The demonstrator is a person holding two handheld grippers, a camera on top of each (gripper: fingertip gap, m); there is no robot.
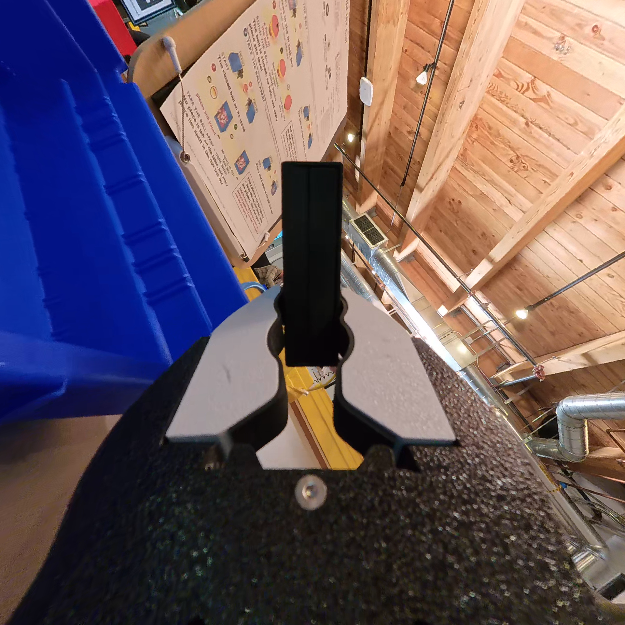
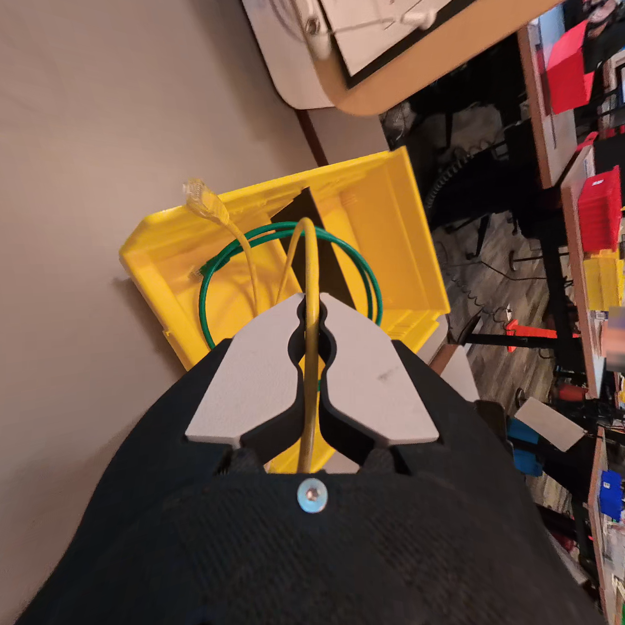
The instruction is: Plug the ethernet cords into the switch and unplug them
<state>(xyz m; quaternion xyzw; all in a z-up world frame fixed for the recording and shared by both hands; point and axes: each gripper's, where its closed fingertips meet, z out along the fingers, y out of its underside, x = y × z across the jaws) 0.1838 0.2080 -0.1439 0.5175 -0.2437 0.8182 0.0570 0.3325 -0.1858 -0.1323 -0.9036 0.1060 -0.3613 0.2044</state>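
In the left wrist view my left gripper (image 1: 311, 299) is shut on a flat black box, the switch (image 1: 311, 236). It stands upright between the grey fingers (image 1: 236, 378) and points toward the wooden ceiling. In the right wrist view my right gripper (image 2: 311, 299) is shut on a yellow ethernet cord (image 2: 311, 263). The cord loops up over a yellow bin (image 2: 389, 243), and its clear plug (image 2: 199, 196) hangs free at the upper left. A green ethernet cord (image 2: 358, 263) lies coiled in the bin. A black slab (image 2: 324, 257) stands in the bin behind the loop.
A large blue bin (image 1: 84, 236) fills the left of the left wrist view, close beside the gripper. An instruction sheet (image 1: 263, 111) hangs on a board behind. The yellow bin sits on a beige table (image 2: 101, 135) near its edge. Shelves with red, yellow and blue bins (image 2: 595, 216) stand to the right. Spacing between my two grippers at the tips: around 45 centimetres.
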